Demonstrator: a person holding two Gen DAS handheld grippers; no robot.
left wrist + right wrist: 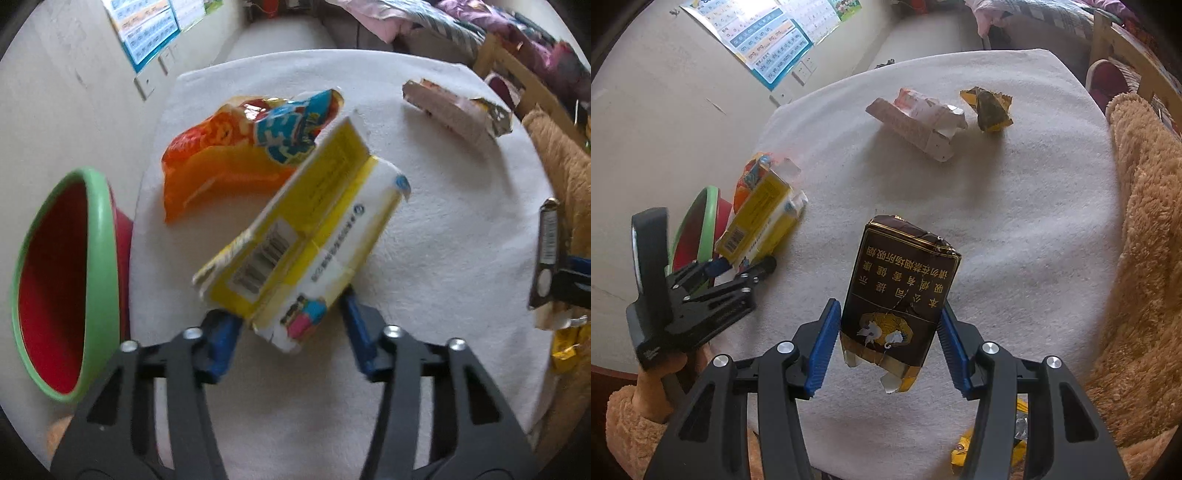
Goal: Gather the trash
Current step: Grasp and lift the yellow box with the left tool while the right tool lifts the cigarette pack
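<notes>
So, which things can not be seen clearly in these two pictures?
- Red bin, left wrist view: its bottom is hidden by its own green rim.
- Orange snack bag, left wrist view: blurred, partly behind the yellow carton.
- Yellow wrapper, right wrist view: mostly hidden by the right gripper.

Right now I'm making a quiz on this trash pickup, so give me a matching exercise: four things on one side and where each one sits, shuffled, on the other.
Things:
1. yellow carton
2. dark cigarette pack
3. orange snack bag
4. red bin with green rim

Places:
A. lying on the white tablecloth
B. gripped by the right gripper
C. beside the table's left edge
D. gripped by the left gripper

Pairs: 1-D, 2-B, 3-A, 4-C
</notes>
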